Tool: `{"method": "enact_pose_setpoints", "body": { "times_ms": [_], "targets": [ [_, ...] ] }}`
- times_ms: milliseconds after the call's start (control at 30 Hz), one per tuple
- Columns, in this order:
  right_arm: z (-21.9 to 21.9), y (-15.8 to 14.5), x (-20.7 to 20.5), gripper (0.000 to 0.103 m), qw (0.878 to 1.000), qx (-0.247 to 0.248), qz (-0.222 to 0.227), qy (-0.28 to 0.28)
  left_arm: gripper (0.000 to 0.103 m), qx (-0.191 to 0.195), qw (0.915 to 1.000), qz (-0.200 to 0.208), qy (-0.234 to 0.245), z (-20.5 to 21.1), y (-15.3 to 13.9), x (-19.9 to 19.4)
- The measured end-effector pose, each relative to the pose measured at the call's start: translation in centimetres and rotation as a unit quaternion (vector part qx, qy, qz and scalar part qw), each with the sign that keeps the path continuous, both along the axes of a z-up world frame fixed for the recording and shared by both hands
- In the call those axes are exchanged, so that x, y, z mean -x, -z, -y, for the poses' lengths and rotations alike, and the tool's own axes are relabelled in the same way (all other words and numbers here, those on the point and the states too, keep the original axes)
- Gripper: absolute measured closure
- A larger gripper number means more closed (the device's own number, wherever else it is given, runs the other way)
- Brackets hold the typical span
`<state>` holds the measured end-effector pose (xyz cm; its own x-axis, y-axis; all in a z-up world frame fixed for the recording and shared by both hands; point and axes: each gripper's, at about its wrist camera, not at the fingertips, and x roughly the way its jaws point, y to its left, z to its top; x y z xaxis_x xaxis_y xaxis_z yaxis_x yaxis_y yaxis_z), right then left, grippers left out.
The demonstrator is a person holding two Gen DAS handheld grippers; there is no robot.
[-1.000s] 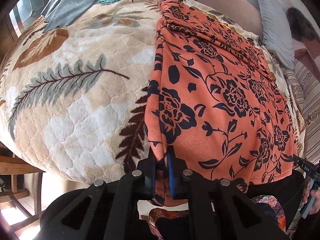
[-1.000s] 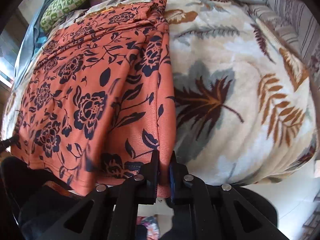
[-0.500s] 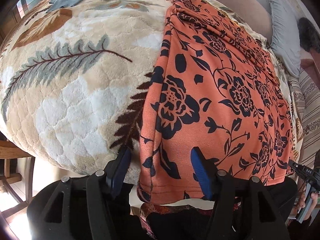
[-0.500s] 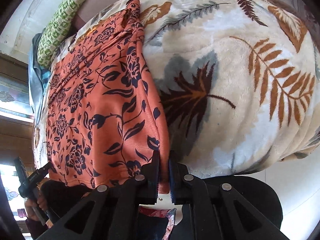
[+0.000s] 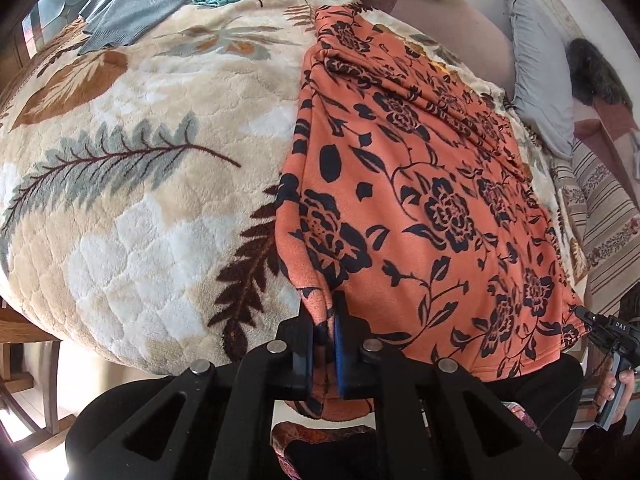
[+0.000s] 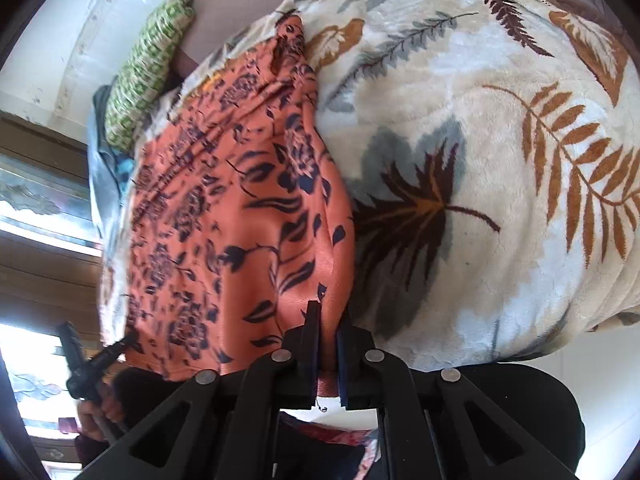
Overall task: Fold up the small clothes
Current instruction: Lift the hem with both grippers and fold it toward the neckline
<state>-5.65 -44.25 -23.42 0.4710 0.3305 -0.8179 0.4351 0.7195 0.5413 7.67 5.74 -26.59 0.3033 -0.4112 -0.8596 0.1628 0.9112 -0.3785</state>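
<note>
Reclamped after gaping a moment ago: left gripper [image 5: 325,332] pinching orange floral garment [image 5: 420,200] at near-left corner, right gripper [image 6: 329,344] clamped on near-right corner, cloth spread over leaf-print blanket [image 5: 120,200].

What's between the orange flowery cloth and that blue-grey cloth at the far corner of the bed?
Only bare leaf-print blanket separates the orange floral garment from the blue-grey cloth; the left wrist view shows it.
</note>
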Motion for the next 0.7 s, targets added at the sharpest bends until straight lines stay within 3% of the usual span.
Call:
{"method": "enact_pose_setpoints", "body": {
  "times_ms": [133, 300, 400, 467, 567, 633, 700],
  "targets": [
    [1.7, -3.3, -0.6, 0.096, 0.997, -0.044, 0.054, 0.014, 0.095, 0.064, 0.9977, 0.017, -0.010, -1.3, -3.2, -1.8],
    [4.1, -7.0, -3.0, 0.096, 0.990, -0.070, 0.116, 0.033, 0.095, 0.106, 0.9935, 0.041, -0.011, -1.8, -7.3, -6.2],
    [5.9, -8.6, -5.9, 0.096, 0.987, -0.068, 0.135, 0.045, 0.095, 0.093, 0.9940, 0.057, -0.002, -0.8, -9.1, -9.7],
    [6.5, -9.0, -8.1, 0.096, 0.992, -0.050, 0.111, 0.038, 0.095, 0.065, 0.9957, 0.066, 0.001, 0.6, -9.6, -11.3],
    [5.9, -8.0, -10.0, 0.093, 0.996, -0.043, 0.073, 0.014, 0.095, 0.060, 0.9940, 0.089, 0.019, 2.2, -9.9, -11.3],
    [4.9, -6.5, -9.8, 0.093, 0.997, -0.047, 0.054, -0.007, 0.095, 0.047, 0.9941, 0.095, 0.020, 2.7, -9.4, -10.5],
    [3.5, -4.7, -8.6, 0.090, 0.999, -0.019, 0.025, -0.009, 0.095, 0.048, 0.9950, 0.087, 0.013, 2.2, -8.6, -9.7]
  ]
}}
